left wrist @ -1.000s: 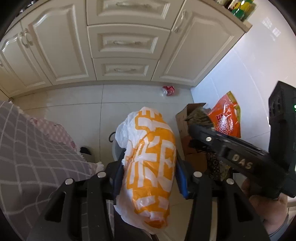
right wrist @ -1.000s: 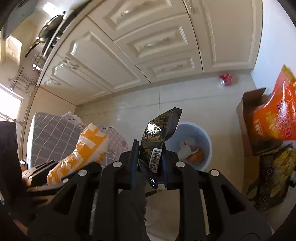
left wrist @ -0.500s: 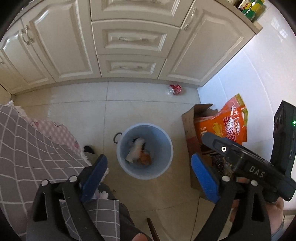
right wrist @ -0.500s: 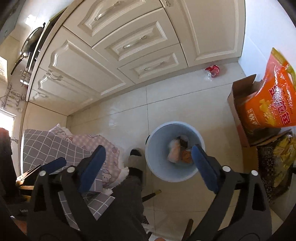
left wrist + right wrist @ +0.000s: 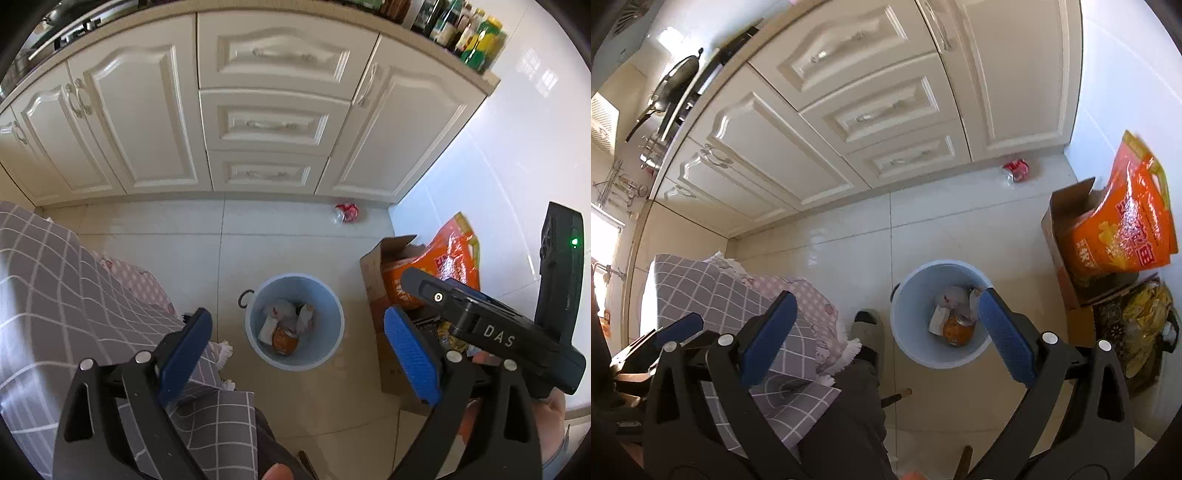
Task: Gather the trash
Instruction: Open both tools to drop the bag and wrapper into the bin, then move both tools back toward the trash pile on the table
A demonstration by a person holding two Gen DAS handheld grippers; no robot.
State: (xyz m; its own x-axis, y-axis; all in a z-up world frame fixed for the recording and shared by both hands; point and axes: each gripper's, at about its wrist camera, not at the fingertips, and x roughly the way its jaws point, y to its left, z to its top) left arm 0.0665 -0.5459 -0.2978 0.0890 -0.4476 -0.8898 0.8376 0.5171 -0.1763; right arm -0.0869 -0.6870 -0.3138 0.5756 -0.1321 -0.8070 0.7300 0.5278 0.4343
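Both grippers hang above a round pale-blue plastic bin [image 5: 295,321] that stands on the glossy cream tiled floor [image 5: 288,229], and both point steeply down at it. The left gripper [image 5: 295,343] has its blue-padded fingers [image 5: 412,341] spread wide with nothing between them, the bin's mouth framed in the gap. The right gripper [image 5: 886,328] likewise has its fingers [image 5: 1004,336] wide and empty, the right-hand pad overlapping the bin's rim in that view. Inside the bin lie crumpled white wrappers [image 5: 280,310] and an orange packet [image 5: 284,338], resting at the bottom. A small crumpled red-and-white wrapper [image 5: 347,212] lies on the floor at the foot of the cream panelled cabinets [image 5: 266,122], well apart from the bin. To the right of the bin stands an open brown cardboard box [image 5: 1060,221] holding a large orange printed bag [image 5: 1123,218]. A grey checked cloth [image 5: 55,295] covers the lower left, and a slippered foot [image 5: 868,328] sits just beside the bin.
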